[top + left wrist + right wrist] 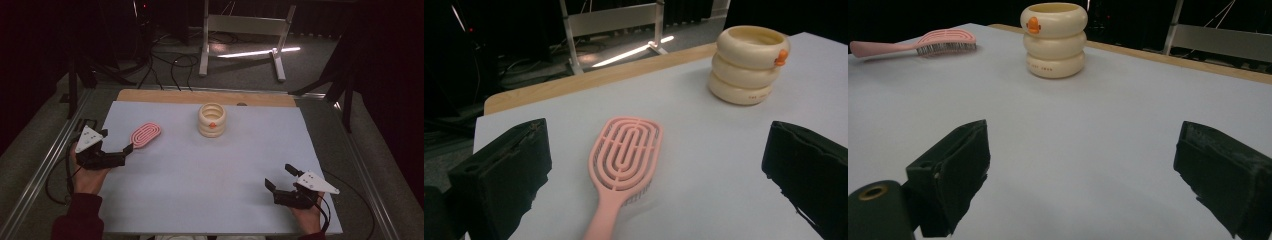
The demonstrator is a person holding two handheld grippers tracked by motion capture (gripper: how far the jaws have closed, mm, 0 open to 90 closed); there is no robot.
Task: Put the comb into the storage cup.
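Pale blue sheeting covers the worktop (200, 175), on which a pink oval plastic hairbrush (145, 135) is laid near a cream ribbed cup (212, 120). The left claw (131, 149), spread wide and empty, is held just short of the brush handle; the right claw (280, 176) is likewise wide open, holding nothing.

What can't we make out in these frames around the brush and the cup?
- Pink hairbrush: handle end cut off by the bottom edge of the left gripper view; bristles face down, hidden under the head.
- Cream ringed cup: small print on its lowest ring too small and blurred in the right gripper view; inside bottom hidden by its own wall.
- Left hand-held gripper: contact with the brush handle unclear from the high view.
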